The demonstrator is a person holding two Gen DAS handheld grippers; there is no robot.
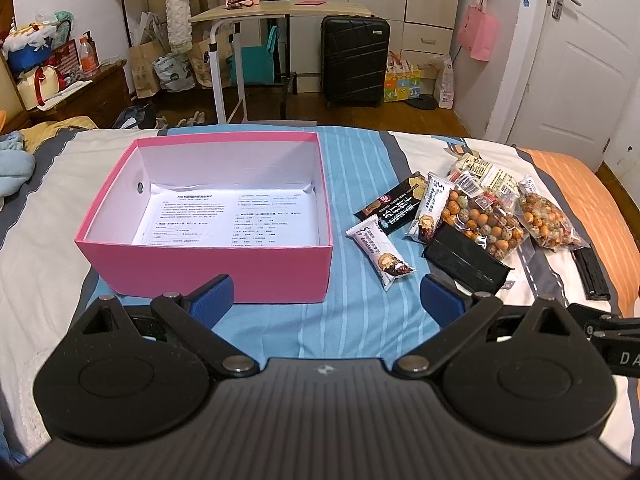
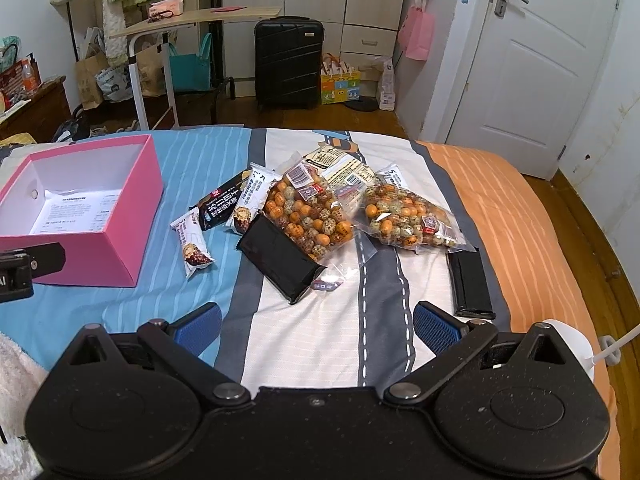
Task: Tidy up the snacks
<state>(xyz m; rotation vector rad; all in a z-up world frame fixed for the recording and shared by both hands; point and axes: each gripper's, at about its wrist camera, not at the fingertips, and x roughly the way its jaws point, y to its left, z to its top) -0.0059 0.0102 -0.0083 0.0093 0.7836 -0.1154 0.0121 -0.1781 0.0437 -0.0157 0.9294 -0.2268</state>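
A pink box with a white inside and a printed sheet on its floor sits open on the bed; it also shows at the left of the right wrist view. To its right lies a pile of snacks: two clear bags of coated nuts, white snack bars, a dark biscuit pack, and black packets. My left gripper is open and empty, in front of the box. My right gripper is open and empty, in front of the pile.
The bed has a blue, grey, white and orange striped cover. Beyond its far edge stand a black suitcase, a rolling side table, bags and a white door. A blue cloth lies at the left.
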